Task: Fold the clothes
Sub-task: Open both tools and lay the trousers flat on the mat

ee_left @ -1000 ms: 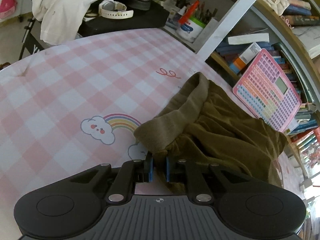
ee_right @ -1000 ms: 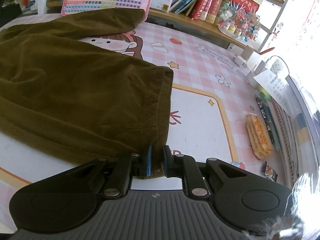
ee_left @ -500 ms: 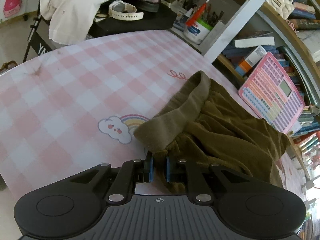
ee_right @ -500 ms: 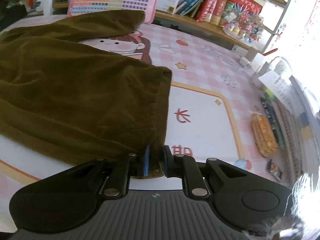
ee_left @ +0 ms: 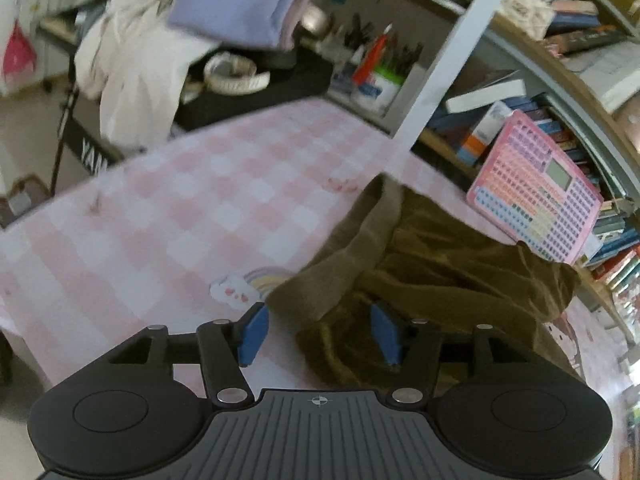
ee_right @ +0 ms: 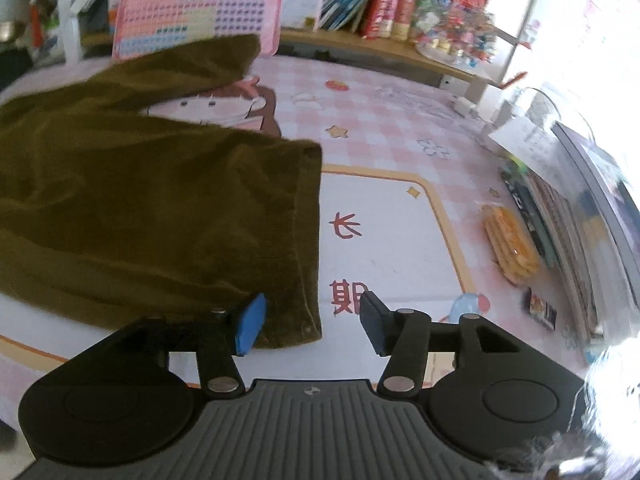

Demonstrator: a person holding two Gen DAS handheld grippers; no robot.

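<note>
Olive-brown corduroy trousers (ee_left: 440, 272) lie on the pink checked table cover (ee_left: 192, 216), waistband end toward the left wrist camera. My left gripper (ee_left: 318, 334) hovers over the waistband corner, jaws opening; the cloth lies under and between its blue pads (ee_left: 252, 336) without being pinched. In the right wrist view the trousers' leg (ee_right: 160, 216) lies flat, its hem running down to my right gripper (ee_right: 310, 322). That gripper's jaws are opening too, with the hem corner resting loose between the pads (ee_right: 250, 324).
A pink toy keyboard (ee_left: 536, 188) leans on bookshelves behind the trousers. A black stand with white and lilac clothes (ee_left: 136, 80) sits beyond the table's far left edge. Snack packet (ee_right: 510, 246) and books (ee_right: 560, 216) lie at the right.
Both grippers were shut on the trousers, left on the waistband corner and right on the leg hem; both have let go and spread. The left gripper has risen a little.
</note>
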